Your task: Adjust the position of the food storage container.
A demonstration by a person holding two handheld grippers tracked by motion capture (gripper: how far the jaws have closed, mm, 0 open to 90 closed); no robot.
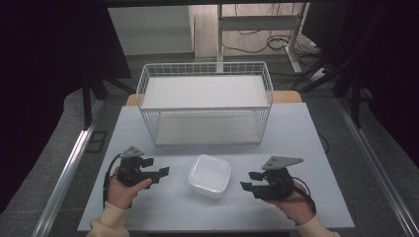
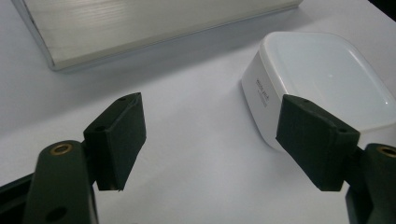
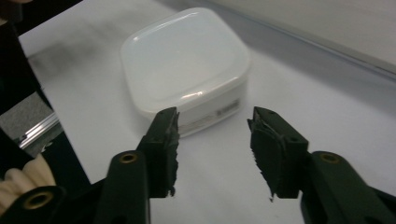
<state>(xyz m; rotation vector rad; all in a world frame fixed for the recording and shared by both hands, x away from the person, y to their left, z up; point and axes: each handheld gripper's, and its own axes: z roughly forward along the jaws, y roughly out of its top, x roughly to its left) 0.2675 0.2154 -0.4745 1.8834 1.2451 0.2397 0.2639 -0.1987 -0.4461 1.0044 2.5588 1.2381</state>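
Both claws flank the lidded box, jaws apart and empty.

Your left gripper [image 1: 157, 174] sits at nine o'clock of the white, rounded-square plastic container [image 1: 210, 175], jaws spread wide; your right gripper [image 1: 250, 183] waits at three o'clock, jaws part-way apart with nothing between them. The container rests on the pale grey tabletop [image 1: 296, 128], at six o'clock of the white wire basket [image 1: 205, 101]. Risk, as judged: your right jaws look too narrow for the box, so pushing in may shove it aside.

White container [image 1: 209, 175]; white wire basket [image 1: 205, 102]; pale grey table [image 1: 148, 207].
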